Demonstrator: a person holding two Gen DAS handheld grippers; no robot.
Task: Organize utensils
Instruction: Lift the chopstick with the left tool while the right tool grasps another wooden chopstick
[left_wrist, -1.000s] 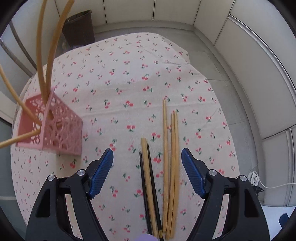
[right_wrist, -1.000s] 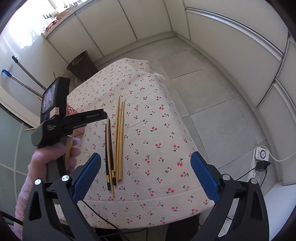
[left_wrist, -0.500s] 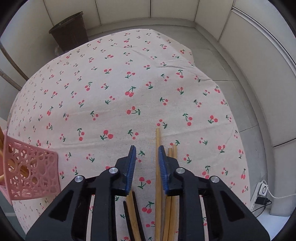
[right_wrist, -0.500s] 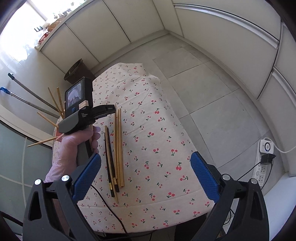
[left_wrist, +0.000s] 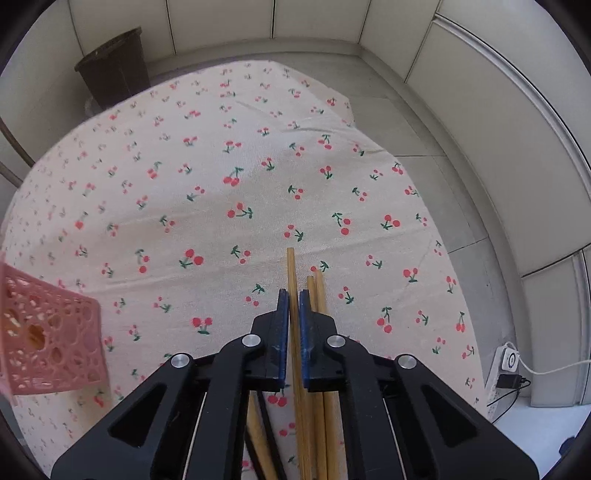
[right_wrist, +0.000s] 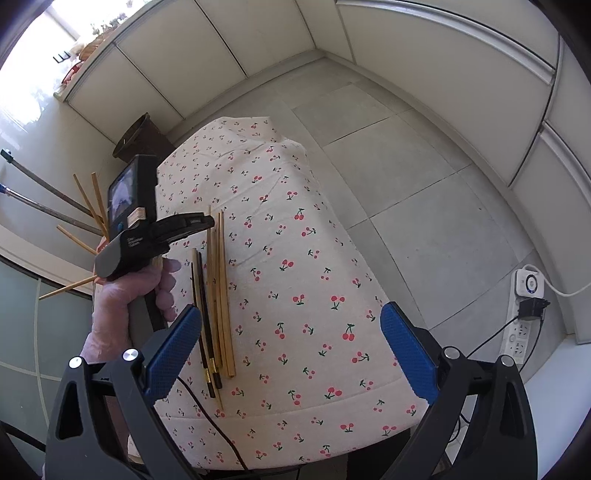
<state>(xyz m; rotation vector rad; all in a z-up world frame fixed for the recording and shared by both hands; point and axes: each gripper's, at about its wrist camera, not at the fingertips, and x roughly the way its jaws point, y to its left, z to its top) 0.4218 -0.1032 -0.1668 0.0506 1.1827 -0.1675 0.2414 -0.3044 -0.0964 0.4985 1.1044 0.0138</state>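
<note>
Checking risks, view by view.

Left wrist, grip: left gripper (left_wrist: 291, 306) jaws have just been closing and now pinch one pale chopstick (left_wrist: 291, 273), with only a short length of it showing past the pads.
Left wrist, neighbours: two more pale chopsticks (left_wrist: 317, 291) lie just beside the right pad, with dark ones lower left under the jaws. Risk: a lift drags a neighbour along or flicks it off the tablecloth (left_wrist: 221, 184).
Left wrist, target: pink basket (left_wrist: 51, 343) sits at the left edge, well apart. Risk: stick pivots in a thin pinch during the swing over.
Right wrist, tool: right gripper (right_wrist: 291, 354) jaws wide apart, nothing between them, hanging over the near table edge.
Right wrist, pile: chopstick bundle (right_wrist: 218, 295) lies near the table's left side beside the person's hand (right_wrist: 125, 295). Risk: ends close to the near edge, so a nudge rolls them off.
</note>
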